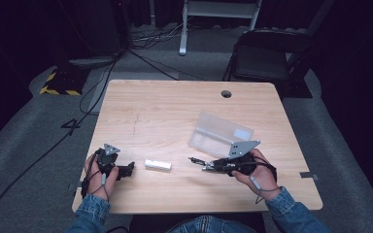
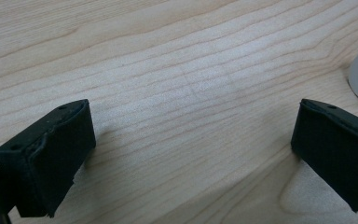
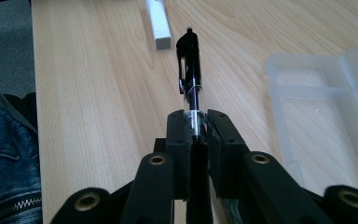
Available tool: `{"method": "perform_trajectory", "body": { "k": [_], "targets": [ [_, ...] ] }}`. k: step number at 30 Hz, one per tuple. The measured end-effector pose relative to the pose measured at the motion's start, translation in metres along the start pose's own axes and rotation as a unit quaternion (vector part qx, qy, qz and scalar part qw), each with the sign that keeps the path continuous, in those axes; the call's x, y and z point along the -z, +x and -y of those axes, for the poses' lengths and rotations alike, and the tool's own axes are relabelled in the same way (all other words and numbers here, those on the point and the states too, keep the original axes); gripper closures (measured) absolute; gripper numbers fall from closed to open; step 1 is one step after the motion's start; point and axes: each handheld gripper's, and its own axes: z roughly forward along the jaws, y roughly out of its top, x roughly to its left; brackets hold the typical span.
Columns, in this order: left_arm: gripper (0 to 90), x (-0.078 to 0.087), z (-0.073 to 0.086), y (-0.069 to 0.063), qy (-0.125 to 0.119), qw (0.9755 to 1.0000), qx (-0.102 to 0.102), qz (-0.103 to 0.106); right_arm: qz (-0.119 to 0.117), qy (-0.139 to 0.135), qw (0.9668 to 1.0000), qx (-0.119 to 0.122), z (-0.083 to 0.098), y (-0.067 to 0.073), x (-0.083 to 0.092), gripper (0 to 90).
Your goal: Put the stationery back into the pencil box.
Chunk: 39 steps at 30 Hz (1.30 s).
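The right gripper (image 3: 194, 122) pinches a black pen (image 3: 189, 65) that points to 12 o'clock, toward a white stick (image 3: 159, 24). The left gripper (image 2: 193, 154) gapes wide over the table (image 2: 177, 56). From above, a clear box (image 1: 220, 134) sits at 1 o'clock.

You have a wooden table (image 1: 165, 104) with a round cable hole (image 1: 226, 93) near its far edge. Beyond it stands a dark folding chair (image 1: 263, 57); cables (image 1: 145, 57) trail across the grey floor (image 1: 24, 141), past a yellow-black striped block (image 1: 60, 83).

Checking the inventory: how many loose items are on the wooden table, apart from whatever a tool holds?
2: a small white rectangular block near the front edge, between the tools, and a clear plastic box lying open right of centre. Nothing seems hidden.
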Motion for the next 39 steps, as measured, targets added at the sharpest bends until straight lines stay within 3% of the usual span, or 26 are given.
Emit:
{"method": "perform_trajectory", "body": {
  "k": [11,31,39],
  "targets": [
    [0.0,0.0,0.0,0.0,0.0,1.0,0.002,0.001,0.014,-0.002,0.9998,-0.016,-0.002,-0.023,0.013,79.6],
    [0.0,0.0,0.0,0.0,0.0,1.0,0.002,0.001,0.059,0.016,0.997,-0.047,0.013,-0.068,0.007,79.6],
    [0.0,0.0,0.0,0.0,0.0,1.0,0.002,0.001,0.075,0.03,0.9952,-0.055,0.022,-0.078,0.001,79.6]
  ]
}}
